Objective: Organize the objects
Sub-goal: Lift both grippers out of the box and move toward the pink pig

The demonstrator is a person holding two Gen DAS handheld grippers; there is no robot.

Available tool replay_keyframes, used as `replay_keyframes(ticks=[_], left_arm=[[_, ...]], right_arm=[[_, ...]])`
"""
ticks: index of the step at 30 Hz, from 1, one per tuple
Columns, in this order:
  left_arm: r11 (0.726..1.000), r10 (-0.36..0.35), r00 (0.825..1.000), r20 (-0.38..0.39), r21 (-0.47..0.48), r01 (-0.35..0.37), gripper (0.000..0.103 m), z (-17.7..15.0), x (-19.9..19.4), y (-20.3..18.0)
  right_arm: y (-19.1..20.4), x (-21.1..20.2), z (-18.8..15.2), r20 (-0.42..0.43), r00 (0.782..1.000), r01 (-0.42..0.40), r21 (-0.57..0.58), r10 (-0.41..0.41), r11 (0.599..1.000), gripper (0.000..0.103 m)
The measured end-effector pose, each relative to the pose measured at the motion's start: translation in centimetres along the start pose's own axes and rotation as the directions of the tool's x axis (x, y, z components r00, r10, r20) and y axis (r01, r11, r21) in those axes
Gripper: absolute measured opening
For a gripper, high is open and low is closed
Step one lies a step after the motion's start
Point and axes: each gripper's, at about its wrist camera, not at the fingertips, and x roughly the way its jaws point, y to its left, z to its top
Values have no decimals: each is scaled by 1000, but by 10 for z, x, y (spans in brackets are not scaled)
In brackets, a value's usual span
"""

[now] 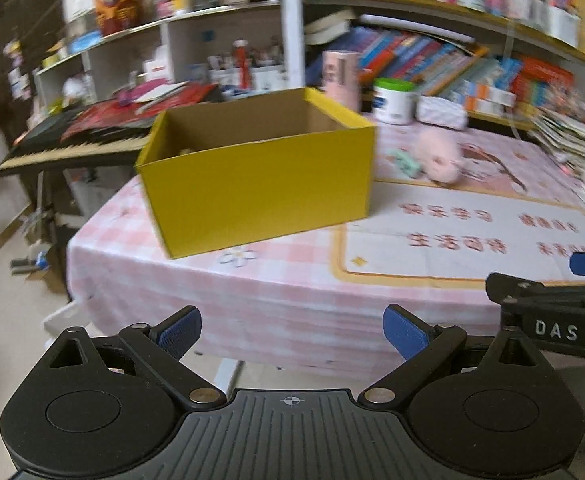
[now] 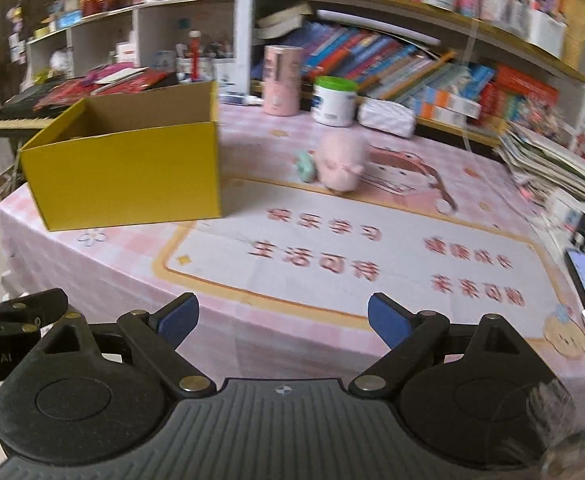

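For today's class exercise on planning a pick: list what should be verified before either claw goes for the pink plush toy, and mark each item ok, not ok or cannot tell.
1. Right claw open and empty: ok.
2. Left claw open and empty: ok.
3. Pink plush toy in plain view on the tablecloth, nothing on top of it: ok.
4. Small green toy clear of the plush: not ok, it lies right against it.
5. Yellow box open at the top to receive things: ok.
6. Room left inside the box: cannot tell, its floor is mostly hidden.
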Motion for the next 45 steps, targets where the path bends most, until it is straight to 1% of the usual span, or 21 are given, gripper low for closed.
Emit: replay_keyframes(ticks=[4,11,15,20,23,26,29,39,45], left_arm=[[998,-42,999,11,57,41,99,5,0,-17],[991,-99,995,29,90,96,99,20,11,-44],[986,-134,990,35,106,129,99,29,18,-60],[982,-145,988,46,124,139,99,42,28,-76],[984,-142,989,46,113,136,99,49,35,-81],[984,-154,987,37,95,150,99,54,43,-84],[985,-148,988,34,95,144,99,62,51,-90],[994,-95,995,22,49,94,99,83,81,-106],[998,-56,998,19,26,56,99,95,95,-115]], right_arm=[[-18,-3,-7,-14,999,42,52,-41,998,92],[-46,-8,-8,-3,995,103,97,-104,990,92],[-63,-5,-4,-7,991,132,105,-132,986,92],[-82,5,9,-8,988,153,120,-154,981,92],[-89,14,17,-9,989,150,113,-150,982,92],[-94,24,24,-11,990,138,98,-137,986,92],[-98,36,33,-15,993,122,79,-121,989,92],[-118,74,60,-28,997,71,41,-70,997,92],[-131,102,78,-35,999,17,17,-16,1000,92]])
